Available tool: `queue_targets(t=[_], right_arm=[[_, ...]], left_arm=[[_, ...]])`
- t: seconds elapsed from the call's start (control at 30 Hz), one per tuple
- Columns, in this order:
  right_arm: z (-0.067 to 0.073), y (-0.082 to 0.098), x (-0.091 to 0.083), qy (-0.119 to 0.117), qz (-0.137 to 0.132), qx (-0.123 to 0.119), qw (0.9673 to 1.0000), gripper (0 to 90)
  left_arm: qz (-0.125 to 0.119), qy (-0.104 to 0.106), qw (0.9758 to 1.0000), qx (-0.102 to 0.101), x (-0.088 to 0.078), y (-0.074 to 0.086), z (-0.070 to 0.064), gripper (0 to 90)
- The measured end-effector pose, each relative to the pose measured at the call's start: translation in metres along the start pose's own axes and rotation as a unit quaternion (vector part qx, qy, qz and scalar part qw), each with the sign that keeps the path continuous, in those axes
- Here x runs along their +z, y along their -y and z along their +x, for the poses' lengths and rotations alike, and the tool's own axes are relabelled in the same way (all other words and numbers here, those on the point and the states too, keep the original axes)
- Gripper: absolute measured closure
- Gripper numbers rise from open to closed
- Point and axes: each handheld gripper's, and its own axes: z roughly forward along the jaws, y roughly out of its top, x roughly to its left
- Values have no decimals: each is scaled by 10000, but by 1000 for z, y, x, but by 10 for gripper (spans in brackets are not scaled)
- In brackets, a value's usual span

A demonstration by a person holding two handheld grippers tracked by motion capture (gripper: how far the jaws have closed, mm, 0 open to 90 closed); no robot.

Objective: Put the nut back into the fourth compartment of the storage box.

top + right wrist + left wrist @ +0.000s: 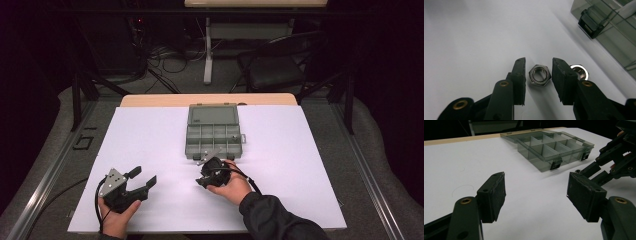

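A grey compartment box lies open on the white table, its lid folded back toward the far edge; two black latches hang on its near wall. The left gripper rests low at the near left of the table, held in the left hand. Its jaws are spread wide with nothing between them, and they point toward the box. The right gripper, held in the right hand, sits just in front of the box's near wall, angled down to the table. Its jaws are partly closed around a hex nut lying flat on the table; small gaps remain on both sides, so it is not yet clamped. A second nut lies just beside it, partly hidden behind one jaw.
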Motion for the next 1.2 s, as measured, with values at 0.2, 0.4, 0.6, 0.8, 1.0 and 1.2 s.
queue_targets(t=[0.2, 0.4, 0.6, 0.8, 1.0, 1.2], right_arm=[[0, 1, 6, 35, 89, -45, 9999, 678], [-2, 1, 6, -36, 130, 24, 9999, 700], [-2, 0, 3, -63, 152, -33, 9999, 701], [-3, -4, -6, -68, 99, -10, 9999, 702], [-8, -17, -27, 5, 5, -40, 10000, 702], [-16, -35, -54, 159, -181, -122, 9996, 701]], left_arm=[[5, 8, 10000, 4, 0, 0, 0, 313], [-8, 2, 10000, -4, 0, 0, 0, 313], [-3, -3, 10000, -2, 0, 0, 0, 313], [-11, -14, 10000, -14, -1, 0, 1, 313], [-18, -14, 10000, -9, -1, 0, 0, 313], [-22, -24, 10000, -14, -1, 0, 1, 313]])
